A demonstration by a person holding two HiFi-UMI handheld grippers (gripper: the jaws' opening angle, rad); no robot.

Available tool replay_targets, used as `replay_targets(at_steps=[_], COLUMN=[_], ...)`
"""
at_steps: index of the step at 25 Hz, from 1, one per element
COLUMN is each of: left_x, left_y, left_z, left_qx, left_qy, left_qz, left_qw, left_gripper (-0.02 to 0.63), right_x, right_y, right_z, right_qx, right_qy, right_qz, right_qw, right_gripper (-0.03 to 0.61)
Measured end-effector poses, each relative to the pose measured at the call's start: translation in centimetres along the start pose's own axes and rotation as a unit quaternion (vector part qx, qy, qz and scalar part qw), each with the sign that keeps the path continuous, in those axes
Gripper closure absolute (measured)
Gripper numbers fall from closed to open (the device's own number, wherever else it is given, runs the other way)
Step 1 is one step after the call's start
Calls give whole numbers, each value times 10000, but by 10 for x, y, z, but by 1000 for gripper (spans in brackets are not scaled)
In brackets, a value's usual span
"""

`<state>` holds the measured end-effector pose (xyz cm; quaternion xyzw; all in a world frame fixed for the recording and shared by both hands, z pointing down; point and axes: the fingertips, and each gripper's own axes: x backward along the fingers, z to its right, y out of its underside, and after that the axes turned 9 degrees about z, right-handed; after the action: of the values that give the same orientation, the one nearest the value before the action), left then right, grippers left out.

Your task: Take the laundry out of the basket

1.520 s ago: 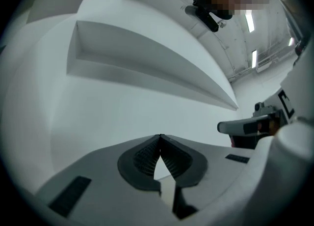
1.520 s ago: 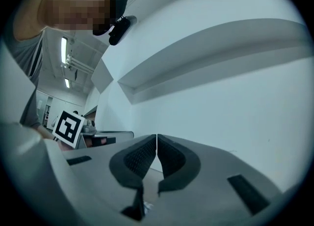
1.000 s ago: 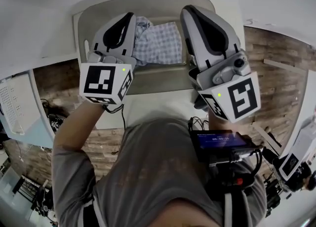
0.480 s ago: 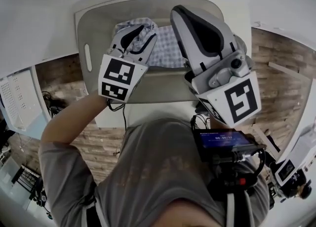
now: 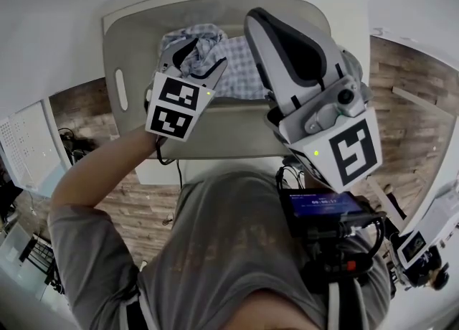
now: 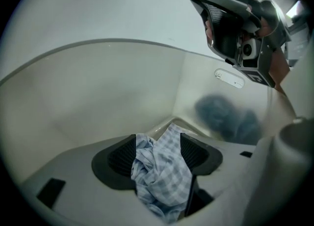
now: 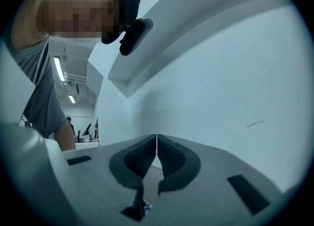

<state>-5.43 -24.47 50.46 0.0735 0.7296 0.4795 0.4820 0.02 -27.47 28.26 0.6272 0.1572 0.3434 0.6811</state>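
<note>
The left gripper (image 6: 158, 154) has just been opening its jaws, and they now stand wide with a bunched blue-checked cloth (image 6: 162, 178) between them, not pinched as far as I can see, down inside the grey basket (image 6: 98, 87). Off to the right of those jaws and higher, over the basket, the right gripper (image 7: 156, 144) has its jaws closed on nothing. I'd say nothing is out yet: the cloth lies in the basket on the white bench (image 5: 57, 27), with closing on it and lifting it clear both left to do.
</note>
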Motion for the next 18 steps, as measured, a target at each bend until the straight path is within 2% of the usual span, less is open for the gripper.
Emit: replay_targets(at_steps=[6,12,15,18], left_x=[-2,-5,-6,-6], left_y=[28,52,58,61], left_z=[4,4,0,-2], left_qx=[-57,-70,-13,-125], left_qy=[96,102,23,-78], left_qz=[-605,-1080,-1193,-1263], left_qw=[9981,9941,9929,9919], left_gripper=[298,291,291,293], right_x=[-3,-5,-2,-1], right_y=[1,-5,-6,-6], right_z=[-1,-4,-1,-1], right_qx=[-162,-329,-485,-547], right_qy=[-35,-68,-23,6], right_qz=[-19,93,138,156], right_qw=[9999,9994,9987,9984], right_gripper=[566,566,566,566])
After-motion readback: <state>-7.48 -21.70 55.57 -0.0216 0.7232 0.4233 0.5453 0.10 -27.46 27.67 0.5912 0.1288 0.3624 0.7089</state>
